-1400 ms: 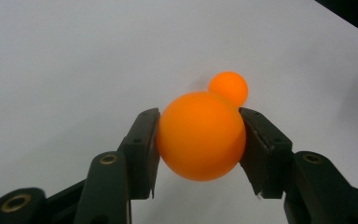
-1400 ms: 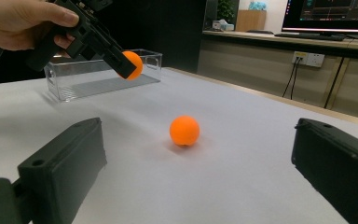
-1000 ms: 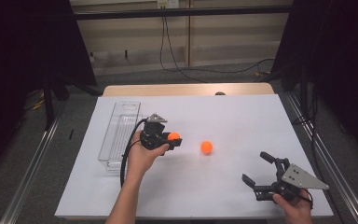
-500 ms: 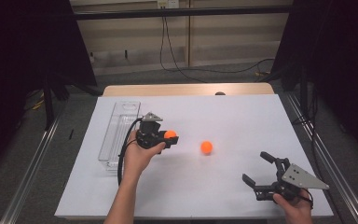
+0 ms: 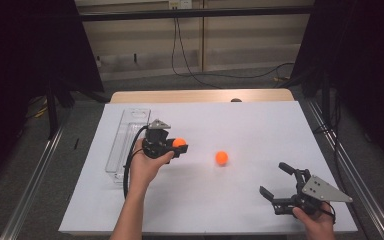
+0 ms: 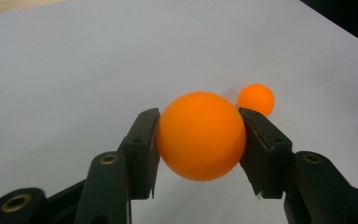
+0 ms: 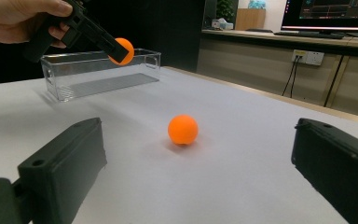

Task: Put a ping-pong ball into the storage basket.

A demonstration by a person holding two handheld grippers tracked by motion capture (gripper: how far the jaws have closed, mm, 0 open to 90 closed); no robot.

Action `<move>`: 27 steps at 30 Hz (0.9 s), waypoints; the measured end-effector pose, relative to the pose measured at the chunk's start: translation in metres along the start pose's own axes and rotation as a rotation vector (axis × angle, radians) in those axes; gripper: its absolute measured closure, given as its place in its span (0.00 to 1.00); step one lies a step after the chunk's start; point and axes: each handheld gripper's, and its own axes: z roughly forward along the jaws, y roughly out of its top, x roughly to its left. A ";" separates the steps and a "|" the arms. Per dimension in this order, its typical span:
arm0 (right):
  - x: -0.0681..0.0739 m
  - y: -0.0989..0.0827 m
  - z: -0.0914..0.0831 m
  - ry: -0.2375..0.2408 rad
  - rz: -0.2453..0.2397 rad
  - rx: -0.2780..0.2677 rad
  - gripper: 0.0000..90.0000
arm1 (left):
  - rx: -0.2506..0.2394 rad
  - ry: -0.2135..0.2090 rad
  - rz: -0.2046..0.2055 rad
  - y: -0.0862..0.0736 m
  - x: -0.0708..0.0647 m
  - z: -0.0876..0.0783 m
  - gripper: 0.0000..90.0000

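Observation:
My left gripper (image 5: 179,145) is shut on an orange ball (image 6: 200,135), lifted above the white table beside the clear plastic bin (image 5: 125,140). In the right gripper view that held ball (image 7: 122,50) hangs in front of the bin (image 7: 98,74). A second orange ball (image 5: 222,158) lies loose on the table's middle; it also shows past the held ball (image 6: 256,99) and ahead of my right jaws (image 7: 182,129). My right gripper (image 5: 277,181) rests near the table's front right, open with nothing between its jaws.
The white table sheet (image 5: 260,125) has a wooden strip along its far edge (image 5: 200,96). Metal rails run along both sides of the table. Dark curtains stand left and right, and cables lie on the floor behind.
My left gripper with the held ball has drifted a little left and up toward the bin. The right gripper and loose ball have stayed put.

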 end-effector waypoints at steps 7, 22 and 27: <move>0.000 0.000 0.000 -0.003 0.000 -0.001 0.02 | -0.001 0.006 -0.001 0.000 0.001 -0.001 0.57; -0.001 -0.001 0.000 -0.002 0.000 0.000 0.02 | -0.007 0.033 -0.008 -0.001 0.008 -0.005 0.57; -0.001 -0.001 0.000 -0.004 0.000 0.002 0.02 | -0.019 0.039 -0.015 -0.001 0.010 -0.007 0.57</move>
